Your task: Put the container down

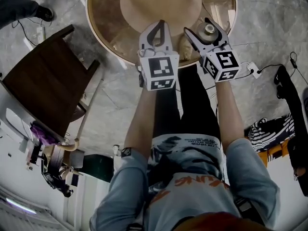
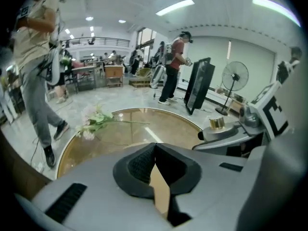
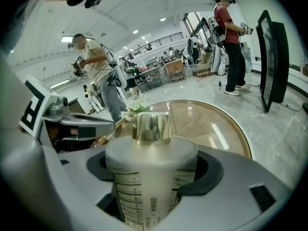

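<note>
Container (image 3: pixel 151 177): frosted bottle with a gold cap (image 3: pixel 151 127) and a printed scale, upright at the low centre of the right gripper view. It is held over the near edge of the table and seems not yet to rest on it.
Right claw (image 1: pixel 203 32): clamped on the bottle's body from both sides below the cap, likely to keep it vertical for setting down.
Left claw (image 1: pixel 158 29): jaws pressed together with nothing between them. It hovers just beside the right one, apparently idle.
Table (image 1: pixel 107 19): round glass top. The bare surface ahead of the bottle offers landing room, and the flowers (image 2: pixel 94 121) lie well apart at the far side.
</note>
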Action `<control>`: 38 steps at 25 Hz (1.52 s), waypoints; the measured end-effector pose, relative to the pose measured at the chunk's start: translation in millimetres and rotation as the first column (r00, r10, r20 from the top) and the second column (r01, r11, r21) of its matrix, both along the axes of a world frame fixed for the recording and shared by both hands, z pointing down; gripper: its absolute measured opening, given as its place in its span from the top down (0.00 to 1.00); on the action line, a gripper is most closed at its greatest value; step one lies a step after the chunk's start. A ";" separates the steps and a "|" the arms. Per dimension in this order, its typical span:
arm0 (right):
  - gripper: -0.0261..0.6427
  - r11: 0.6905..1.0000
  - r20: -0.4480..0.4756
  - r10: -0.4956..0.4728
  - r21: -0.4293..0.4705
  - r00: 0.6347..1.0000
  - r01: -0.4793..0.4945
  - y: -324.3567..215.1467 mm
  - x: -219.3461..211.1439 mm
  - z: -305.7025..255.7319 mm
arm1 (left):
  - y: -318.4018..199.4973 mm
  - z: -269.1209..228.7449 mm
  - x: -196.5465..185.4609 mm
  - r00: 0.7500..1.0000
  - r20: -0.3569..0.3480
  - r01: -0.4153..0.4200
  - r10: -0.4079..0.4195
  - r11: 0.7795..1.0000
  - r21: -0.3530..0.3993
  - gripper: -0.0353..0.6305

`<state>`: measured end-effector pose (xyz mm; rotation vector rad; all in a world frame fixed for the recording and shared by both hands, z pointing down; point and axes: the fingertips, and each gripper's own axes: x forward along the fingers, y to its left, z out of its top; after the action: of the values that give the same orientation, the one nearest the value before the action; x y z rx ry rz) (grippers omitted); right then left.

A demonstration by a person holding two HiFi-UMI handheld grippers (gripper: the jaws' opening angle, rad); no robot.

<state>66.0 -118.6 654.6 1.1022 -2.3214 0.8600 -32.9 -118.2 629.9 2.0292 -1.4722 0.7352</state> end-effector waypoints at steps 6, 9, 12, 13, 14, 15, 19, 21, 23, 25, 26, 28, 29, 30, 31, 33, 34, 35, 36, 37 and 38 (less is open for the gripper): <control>0.42 0.999 -0.054 -0.036 0.028 0.998 0.037 -37.6 6.9 30.0 | -33.5 18.0 17.9 0.999 0.003 -0.038 0.038 0.999 0.003 0.91; 0.42 0.998 -0.079 -0.044 0.051 0.996 0.048 -61.0 7.9 43.1 | -52.0 35.6 17.1 0.997 0.065 -0.048 0.047 0.999 0.016 0.91; 0.42 0.996 -0.089 -0.040 0.081 0.995 0.047 -87.1 9.1 52.3 | -69.1 52.2 19.8 0.991 0.113 -0.079 0.075 0.997 0.026 0.91; 0.42 0.995 -0.088 -0.034 0.092 0.996 0.042 -96.7 9.5 54.2 | -75.7 55.8 20.4 0.991 0.110 -0.078 0.074 0.997 0.028 0.91; 0.42 0.994 -0.087 -0.028 0.102 0.996 0.037 -106.2 9.6 55.6 | -82.6 58.6 20.5 0.992 0.102 -0.072 0.069 0.997 0.029 0.91; 0.42 0.993 -0.086 -0.023 0.111 0.996 0.032 -115.2 9.2 56.6 | -89.2 60.8 20.0 0.994 0.094 -0.062 0.059 0.998 0.030 0.91; 0.42 0.989 -0.091 -0.017 0.147 0.996 0.030 -141.7 2.5 58.7 | -108.3 66.4 12.2 0.998 0.056 0.001 -0.003 1.000 0.025 0.91; 0.42 0.986 -0.093 -0.023 0.165 0.995 0.038 -151.0 -0.8 59.5 | -114.9 66.8 10.3 0.998 0.052 0.019 -0.020 0.999 0.028 0.91; 0.42 0.983 -0.093 -0.033 0.178 0.995 0.049 -159.5 -3.2 61.8 | -121.1 66.2 12.2 0.998 0.054 0.016 -0.018 0.999 0.038 0.91; 0.42 0.980 -0.095 -0.042 0.188 0.995 0.060 -167.7 -5.5 64.6 | -124.4 67.1 14.0 0.998 0.058 0.017 -0.019 0.999 0.038 0.91; 0.42 0.979 -0.096 -0.048 0.194 0.994 0.066 -171.4 -6.9 65.4 | -125.1 67.8 14.5 0.998 0.059 0.019 -0.021 0.999 0.033 0.91; 0.42 0.975 -0.096 -0.061 0.207 0.994 0.080 -176.9 -10.9 65.6 | -126.7 67.9 14.8 0.998 0.060 0.021 -0.023 0.999 0.034 0.91; 0.42 0.973 -0.095 -0.071 0.213 0.993 0.090 -178.2 -14.0 65.5 | -127.7 67.3 14.5 0.998 0.059 0.022 -0.024 0.999 0.039 0.91; 0.42 0.970 -0.097 -0.084 0.220 0.992 0.104 -178.5 -17.4 65.7 | -128.4 66.7 13.8 0.998 0.058 0.023 -0.025 0.999 0.043 0.91; 0.42 0.966 -0.103 -0.102 0.227 0.990 0.123 -178.0 -20.7 66.1 | -128.5 66.2 13.3 0.998 0.057 0.024 -0.027 0.999 0.046 0.91; 0.42 0.957 -0.121 -0.135 0.241 0.983 0.161 -176.6 -23.6 66.7 | -128.4 64.6 13.1 0.998 0.056 0.024 -0.027 0.998 0.052 0.91; 0.42 0.954 -0.128 -0.143 0.246 0.981 0.171 -176.5 -23.6 66.6 | -128.6 63.6 12.6 0.998 0.056 0.024 -0.027 0.998 0.056 0.91; 0.42 0.952 -0.130 -0.148 0.250 0.980 0.177 -176.5 -23.8 66.2 | -128.8 63.0 11.0 0.998 0.056 0.026 -0.030 0.998 0.059 0.91; 0.42 0.951 -0.131 -0.150 0.252 0.980 0.179 -176.0 -24.4 66.0 | -128.6 63.1 8.6 0.998 0.057 0.032 -0.036 0.998 0.058 0.91; 0.42 0.951 -0.134 -0.151 0.251 0.979 0.181 -174.7 -25.2 65.9 | -127.7 63.4 6.2 0.997 0.058 0.039 -0.043 0.998 0.055 0.91; 0.42 0.951 -0.139 -0.153 0.248 0.978 0.184 -172.7 -25.5 66.3 | -126.3 63.7 4.7 0.997 0.058 0.046 -0.049 0.998 0.050 0.91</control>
<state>40.5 -291.3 720.9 1.0059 -2.4337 0.4232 -28.2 -244.5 693.6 2.0172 -1.5806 0.7532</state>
